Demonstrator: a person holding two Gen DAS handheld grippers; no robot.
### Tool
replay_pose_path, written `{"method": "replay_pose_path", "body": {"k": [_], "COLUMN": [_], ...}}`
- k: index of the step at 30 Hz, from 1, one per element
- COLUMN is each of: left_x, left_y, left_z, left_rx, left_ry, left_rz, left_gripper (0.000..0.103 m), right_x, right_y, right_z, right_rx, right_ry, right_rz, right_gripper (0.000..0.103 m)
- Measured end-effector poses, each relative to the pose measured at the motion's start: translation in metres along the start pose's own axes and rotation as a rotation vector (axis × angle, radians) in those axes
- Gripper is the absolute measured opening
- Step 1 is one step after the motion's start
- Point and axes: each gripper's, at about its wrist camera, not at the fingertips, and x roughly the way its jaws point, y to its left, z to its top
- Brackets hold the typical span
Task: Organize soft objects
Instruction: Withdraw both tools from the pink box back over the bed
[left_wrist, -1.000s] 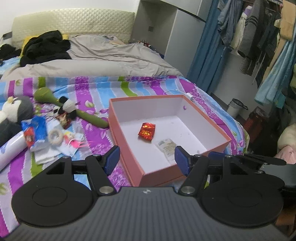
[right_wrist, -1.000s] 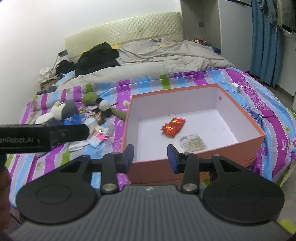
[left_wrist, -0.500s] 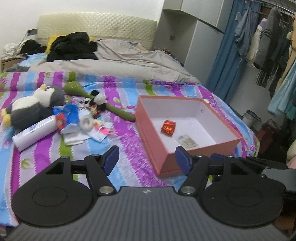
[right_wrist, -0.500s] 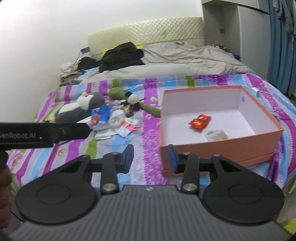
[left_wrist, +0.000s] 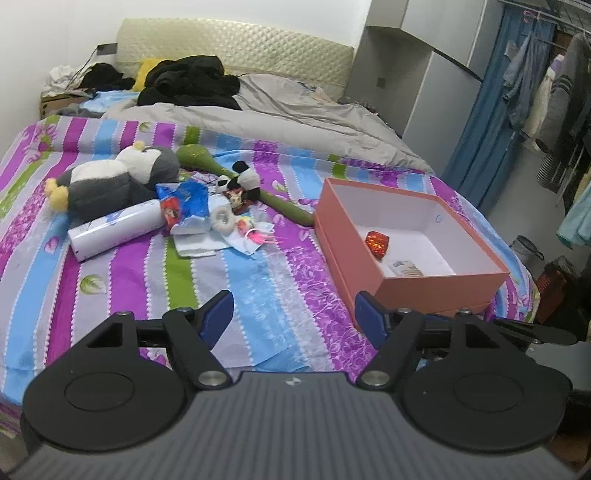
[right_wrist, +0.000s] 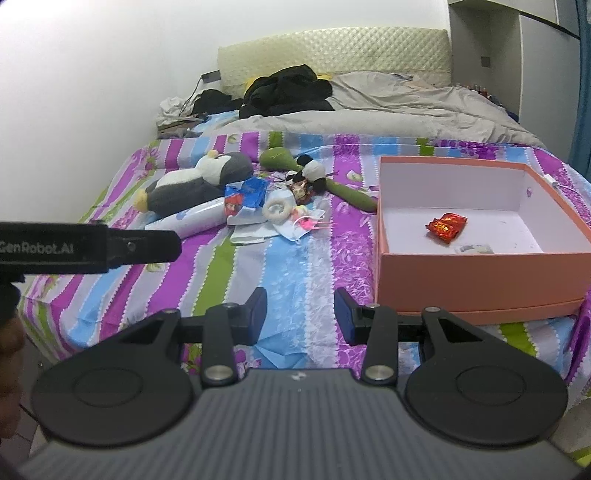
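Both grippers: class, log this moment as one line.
left gripper: open, empty | right gripper: open, empty | penguin plush: on bedspread | pink box: red packet inside

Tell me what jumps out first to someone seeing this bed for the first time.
The open pink box on the striped bedspread draws the eye, with a shiny red packet inside. To its left lies a jumble of soft things: a grey and white plush penguin, a small panda toy and crumpled wrappers.

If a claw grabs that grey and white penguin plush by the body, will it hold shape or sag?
The penguin plush looks stuffed and rounded, so it will probably squash between the pads and droop at the ends. It seems light for its bulk. Lying on its side on the striped bedspread, it is unlikely to roll.
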Motion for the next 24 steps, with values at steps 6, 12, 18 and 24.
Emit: {"method": "replay_pose_path", "body": {"k": [6,12,18,24], "left_x": [0.009,0.018,0.024,0.041], "left_y": [0.019,0.034,0.046,0.055], "left_z": [-0.006,-0.004,0.0,0.0], "left_rx": [-0.041,-0.055,-0.083,-0.09], "left_ry": [0.007,0.014,0.001,-0.009], "left_rz": [0.018,0.034,0.038,0.051], "left_gripper": [0.077,0.078,0.078,0.078], "right_x": [0.016,0.027,0.033,0.046], "right_y": [0.003,0.008,0.006,0.003], "right_z": [0.0,-0.006,-0.004,-0.007], "right_rx": [0.021,0.005,0.001,-0.008], "right_ry": [0.006,0.017,0.01,0.006], "right_rz": [0.002,0.001,-0.007,-0.003], "right_gripper": [0.043,0.043,0.043,0.043]}}
